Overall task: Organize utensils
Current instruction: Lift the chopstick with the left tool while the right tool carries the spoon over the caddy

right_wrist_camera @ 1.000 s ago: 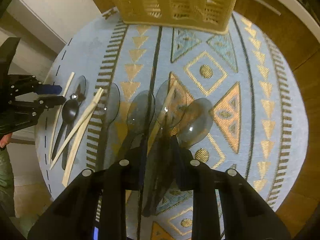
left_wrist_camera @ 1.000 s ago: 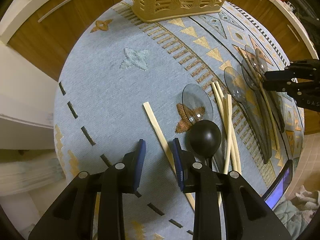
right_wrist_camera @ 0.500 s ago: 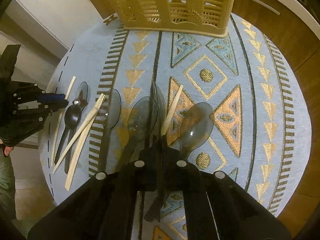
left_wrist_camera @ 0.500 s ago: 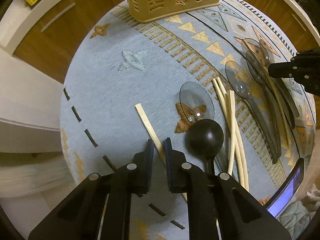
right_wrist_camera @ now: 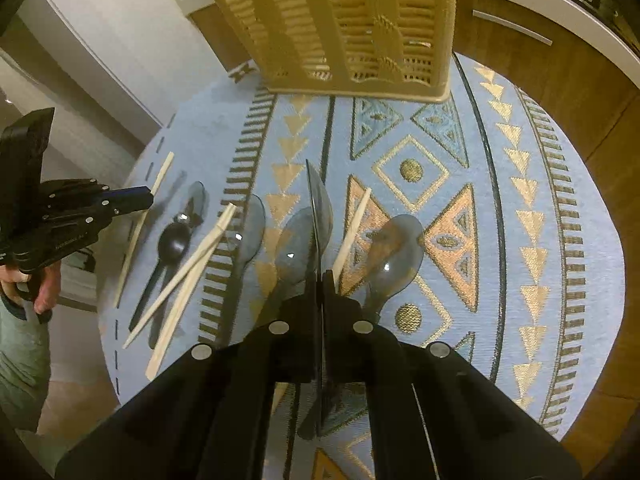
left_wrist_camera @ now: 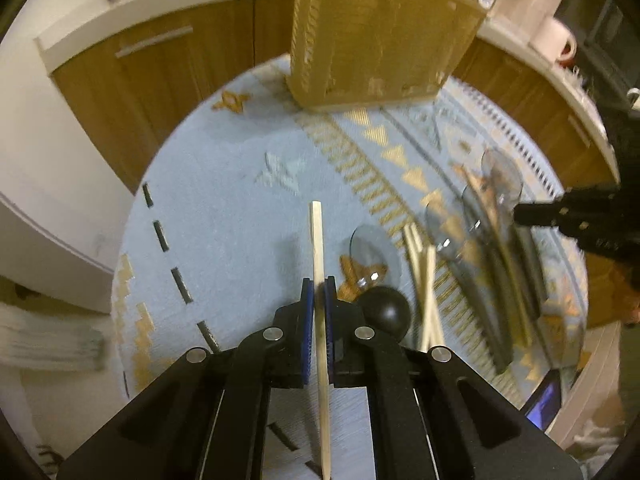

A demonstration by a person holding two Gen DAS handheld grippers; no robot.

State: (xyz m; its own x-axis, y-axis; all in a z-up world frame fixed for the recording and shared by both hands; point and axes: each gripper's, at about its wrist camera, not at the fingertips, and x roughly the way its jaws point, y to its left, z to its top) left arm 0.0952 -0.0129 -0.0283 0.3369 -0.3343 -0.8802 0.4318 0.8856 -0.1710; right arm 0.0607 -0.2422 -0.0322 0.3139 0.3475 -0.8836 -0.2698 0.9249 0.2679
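My left gripper [left_wrist_camera: 317,286] is shut on a wooden chopstick [left_wrist_camera: 317,240] and holds it above the blue patterned mat [left_wrist_camera: 224,216]; it also shows in the right wrist view [right_wrist_camera: 138,196]. My right gripper [right_wrist_camera: 320,276] is shut on a smoky clear plastic spoon [right_wrist_camera: 318,208], held on edge above the mat. A beige slatted utensil basket [right_wrist_camera: 340,28] stands at the far end, also in the left wrist view [left_wrist_camera: 380,40]. On the mat lie a black spoon [right_wrist_camera: 174,242], two chopsticks [right_wrist_camera: 192,268], another chopstick [right_wrist_camera: 352,232] and several clear spoons [right_wrist_camera: 396,252].
Wooden cabinet fronts [left_wrist_camera: 160,80] with a white countertop [left_wrist_camera: 132,8] surround the mat. A white mug [left_wrist_camera: 558,40] stands on the counter at the right. A lit screen [left_wrist_camera: 544,404] sits beyond the mat's near right edge.
My left gripper closed on the chopstick and lifted it off the mat. My right gripper closed on the clear spoon and raised it, turned on edge.
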